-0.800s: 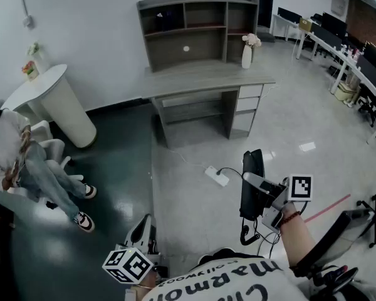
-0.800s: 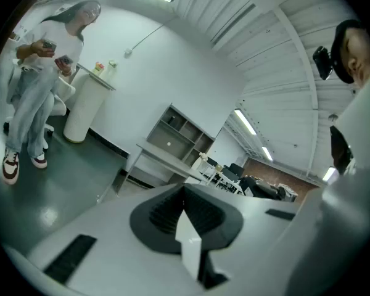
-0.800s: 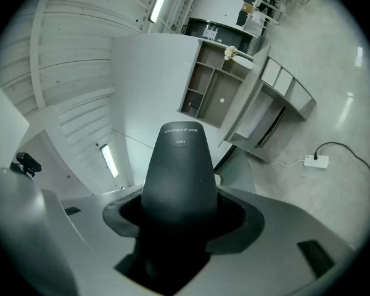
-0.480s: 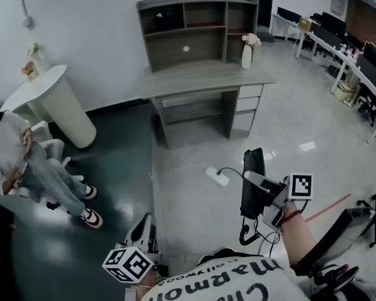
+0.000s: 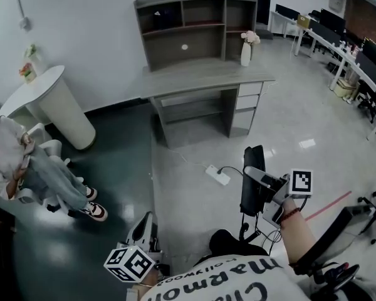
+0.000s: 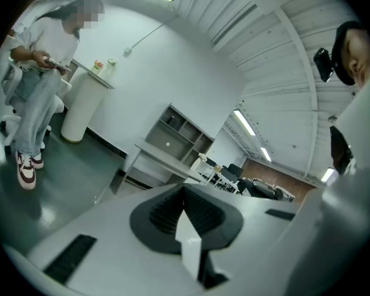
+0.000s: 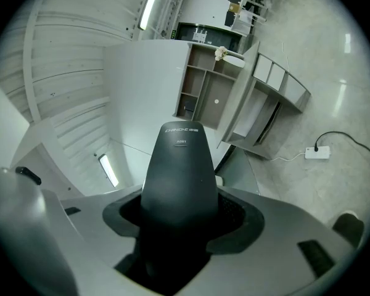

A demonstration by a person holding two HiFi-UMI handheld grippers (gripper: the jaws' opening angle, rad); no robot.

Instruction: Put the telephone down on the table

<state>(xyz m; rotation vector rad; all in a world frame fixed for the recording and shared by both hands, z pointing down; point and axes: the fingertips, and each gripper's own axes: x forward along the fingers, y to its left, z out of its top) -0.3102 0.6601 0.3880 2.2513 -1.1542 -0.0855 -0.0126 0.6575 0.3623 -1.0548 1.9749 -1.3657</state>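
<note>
The black telephone (image 5: pixel 252 179) stands upright in the air over the floor, and my right gripper (image 5: pixel 261 184) is shut on it; a cord (image 5: pixel 244 232) hangs below it. In the right gripper view the telephone (image 7: pixel 179 177) fills the space between the jaws, its rounded end pointing away. The grey table (image 5: pixel 207 77), a desk with a shelf unit on top, stands well ahead; it also shows as the table (image 7: pixel 259 113) behind the telephone. My left gripper (image 5: pixel 145 223) hangs low at the bottom left, shut, with nothing in it (image 6: pixel 186 227).
A white vase (image 5: pixel 246 54) with flowers stands on the table's right end. A power strip (image 5: pixel 217 175) and cable lie on the floor between me and the table. A seated person (image 5: pixel 25 171) and a white round stand (image 5: pixel 62 102) are at the left. Office desks (image 5: pixel 351 61) line the right.
Both grippers have stayed almost where they were. The seated person's foot has shifted right. A dark shoe has come into view at the bottom centre.
</note>
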